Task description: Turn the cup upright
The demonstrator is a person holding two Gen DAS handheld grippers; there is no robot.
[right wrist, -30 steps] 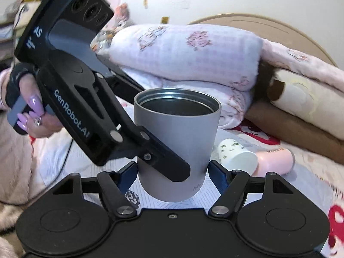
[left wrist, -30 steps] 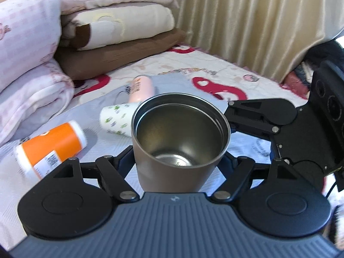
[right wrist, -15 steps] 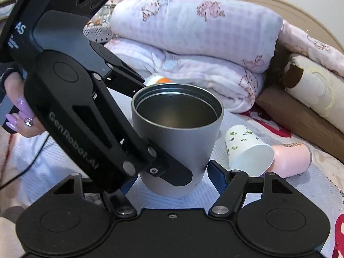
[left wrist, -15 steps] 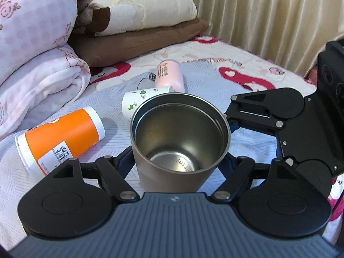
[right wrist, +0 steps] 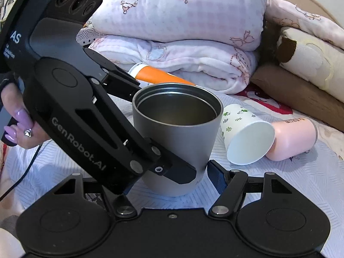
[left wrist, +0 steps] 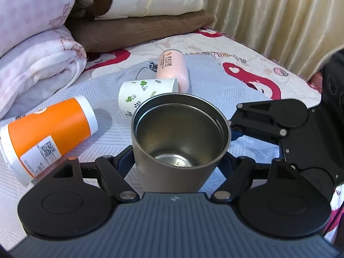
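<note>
A grey steel cup [left wrist: 178, 142] stands upright, mouth up, on the bed; it also shows in the right wrist view [right wrist: 176, 137]. My left gripper [left wrist: 176, 165] is shut on the cup's lower body, its blue pads against both sides. My right gripper [right wrist: 169, 176] sits around the same cup with its right pad a little apart from the wall; its left finger is hidden behind the left gripper. An orange cup [left wrist: 47, 133], a white leaf-print paper cup [left wrist: 146, 92] and a pink cup [left wrist: 172, 68] lie on their sides behind.
Folded pink quilts [right wrist: 182, 28] and a brown pillow [left wrist: 139, 30] are stacked at the back. A beige curtain [left wrist: 279, 13] hangs at the right. The bedsheet [left wrist: 215, 64] has red cartoon prints. A hand with purple nails [right wrist: 17, 118] holds the left gripper.
The cup has come down lower toward the bed with both grippers around it, and now looks set on the sheet. The lying cups appear nearer.
</note>
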